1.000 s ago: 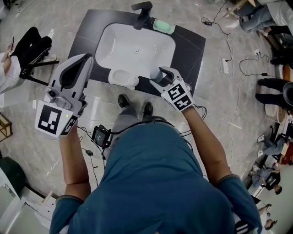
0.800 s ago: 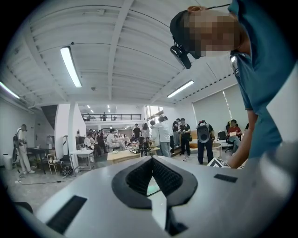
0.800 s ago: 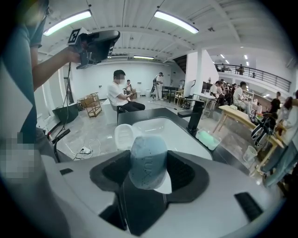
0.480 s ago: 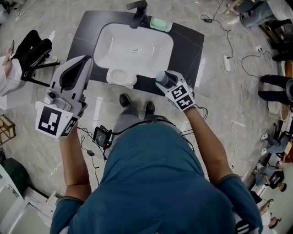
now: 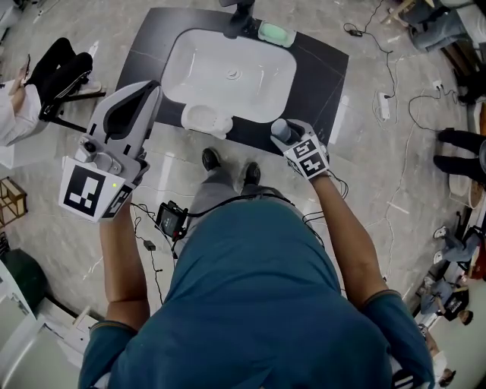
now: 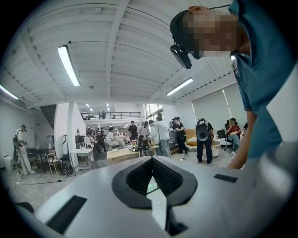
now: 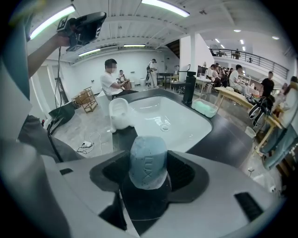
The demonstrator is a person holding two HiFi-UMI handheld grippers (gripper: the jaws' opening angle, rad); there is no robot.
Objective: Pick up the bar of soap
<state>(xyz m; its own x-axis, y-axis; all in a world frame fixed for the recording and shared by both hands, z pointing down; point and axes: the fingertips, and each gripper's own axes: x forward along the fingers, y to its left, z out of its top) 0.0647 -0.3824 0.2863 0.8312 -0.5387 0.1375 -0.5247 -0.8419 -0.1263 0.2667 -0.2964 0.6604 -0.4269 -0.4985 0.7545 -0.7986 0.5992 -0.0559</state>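
Note:
A blue-grey bar of soap [image 7: 148, 162] stands on end between the jaws of my right gripper [image 7: 149, 174], which is shut on it. In the head view the soap [image 5: 279, 129] and right gripper [image 5: 288, 140] hang over the front right edge of the black counter [image 5: 319, 83], to the right of the white soap dish [image 5: 205, 118]. My left gripper [image 5: 144, 95] is held off the counter's left front corner. In its own view the left gripper [image 6: 151, 162] points up into the room, shut and with nothing in it.
The white sink basin [image 5: 199, 76] is set in the counter, with a black faucet [image 5: 241, 15] and a green tray [image 5: 275, 33] behind it. Cables [image 5: 395, 91] run over the floor at the right. A person's legs [image 5: 61, 72] and other people are around.
My right gripper has carried the soap rightward and toward me, away from the white soap dish. The left gripper has shifted only slightly.

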